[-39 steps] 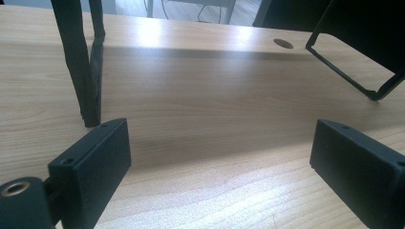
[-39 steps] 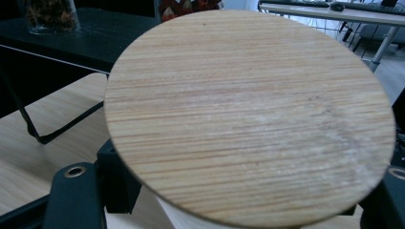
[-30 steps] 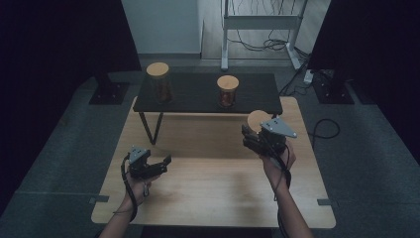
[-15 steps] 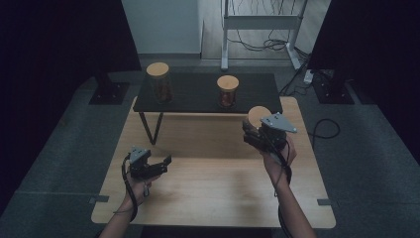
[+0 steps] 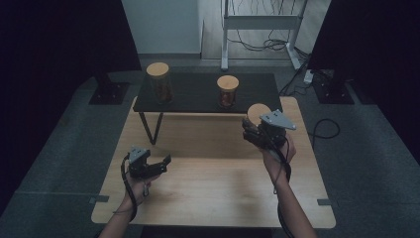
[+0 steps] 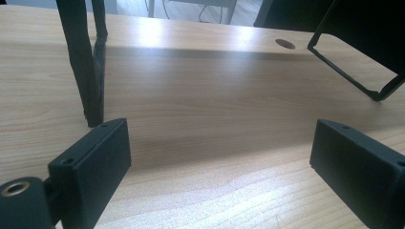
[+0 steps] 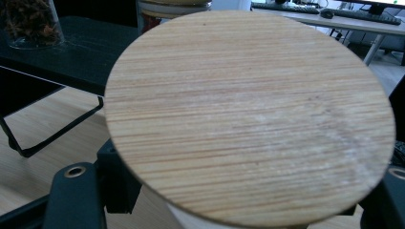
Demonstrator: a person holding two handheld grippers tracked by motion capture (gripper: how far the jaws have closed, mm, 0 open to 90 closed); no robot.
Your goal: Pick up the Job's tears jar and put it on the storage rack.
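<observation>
My right gripper [image 5: 258, 133] is shut on a jar with a round wooden lid [image 5: 257, 113], held above the right side of the wooden table [image 5: 213, 198], just in front of the black shelf [image 5: 198, 94]. In the right gripper view the lid [image 7: 248, 119] hides most of the jar's body, and the black jaws of the right gripper [image 7: 234, 202] stand on either side below it. My left gripper [image 5: 161, 166] rests low over the table's left part, open. Between its jaws the left gripper [image 6: 219, 157] has only bare wood.
Two more wooden-lidded jars stand on the low black shelf: a tall one [image 5: 160, 82] at the left and a shorter one [image 5: 227, 90] right of centre. The shelf's thin black legs [image 6: 90, 71] stand on the table in front of my left gripper.
The right gripper with the jar has edged slightly toward the shelf. The left gripper has stayed where it was.
</observation>
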